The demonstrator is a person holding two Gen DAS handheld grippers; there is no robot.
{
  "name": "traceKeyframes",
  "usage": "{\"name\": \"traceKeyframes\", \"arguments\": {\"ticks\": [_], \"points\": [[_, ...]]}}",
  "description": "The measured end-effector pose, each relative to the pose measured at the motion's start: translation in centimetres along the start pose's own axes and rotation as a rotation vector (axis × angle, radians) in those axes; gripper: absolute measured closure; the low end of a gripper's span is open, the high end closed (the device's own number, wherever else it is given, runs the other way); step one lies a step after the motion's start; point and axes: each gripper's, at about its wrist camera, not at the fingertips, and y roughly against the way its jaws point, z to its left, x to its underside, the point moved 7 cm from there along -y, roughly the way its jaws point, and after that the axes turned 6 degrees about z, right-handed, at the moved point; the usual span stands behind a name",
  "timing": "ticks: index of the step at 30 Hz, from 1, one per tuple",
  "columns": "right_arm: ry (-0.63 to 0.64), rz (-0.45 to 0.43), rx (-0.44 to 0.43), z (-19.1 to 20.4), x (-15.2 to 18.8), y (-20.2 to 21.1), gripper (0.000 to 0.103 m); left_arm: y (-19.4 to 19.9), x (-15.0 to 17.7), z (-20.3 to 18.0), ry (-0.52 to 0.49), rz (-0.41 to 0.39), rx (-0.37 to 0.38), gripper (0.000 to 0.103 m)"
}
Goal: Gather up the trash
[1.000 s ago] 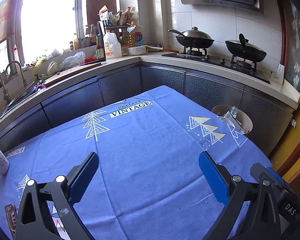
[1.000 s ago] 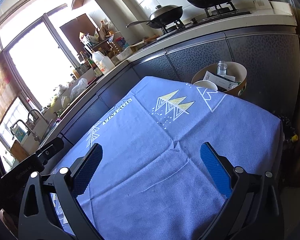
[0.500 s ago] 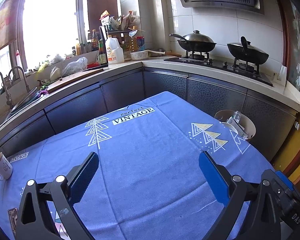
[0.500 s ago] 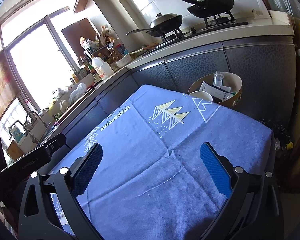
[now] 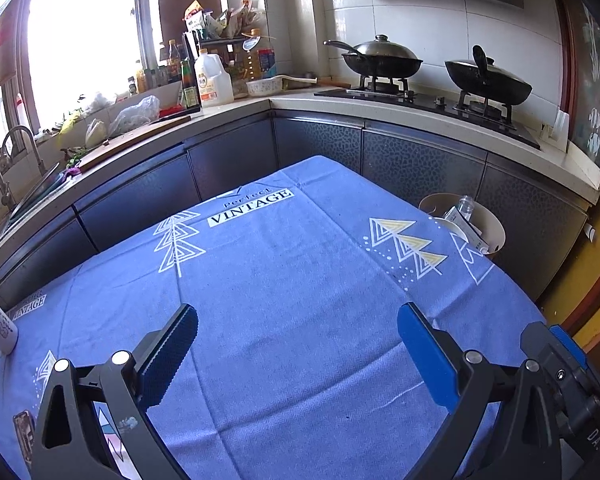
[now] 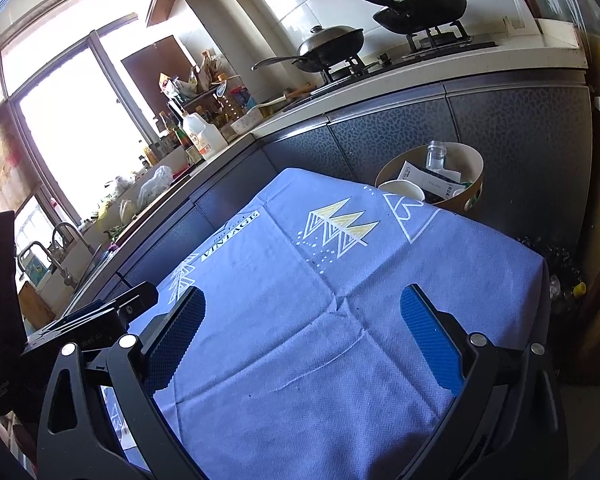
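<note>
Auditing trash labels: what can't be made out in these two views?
- Left wrist: flat item at the tablecloth's near-left edge, cut off by the left hand-held gripper.
- Right wrist: bin contents under the papers, hidden by its wall.
- Right wrist: floor debris, too small.

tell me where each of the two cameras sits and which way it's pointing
Left wrist: on the left gripper, looking forward over the blue patterned tablecloth toward the corner counter and stove; its open blue-padded fingers and part of the right gripper's body show.
Right wrist: on the right gripper, tilted, facing over the tablecloth toward the round tan waste bin; its open fingers and the left gripper's black body show.
Shared: the tablecloth, the bin holding a clear bottle and paper, and two black lidded pans on the stove.
</note>
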Motion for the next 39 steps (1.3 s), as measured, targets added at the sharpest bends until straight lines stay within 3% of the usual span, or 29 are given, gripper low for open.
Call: {"name": "traceKeyframes", "arguments": {"ticks": [22, 39], "points": [[-0.015, -0.022, -0.001, -0.3, -0.2, 0.6, 0.006, -0.4, 0.5, -0.9, -0.033, 0.012, -0.013, 0.004], [-0.023, -0.029, -0.001, -0.2, -0.1, 0.7, 0.006, 0.2, 0.8, -1.5, -0.085, -0.021, -0.042, 0.004]]}}
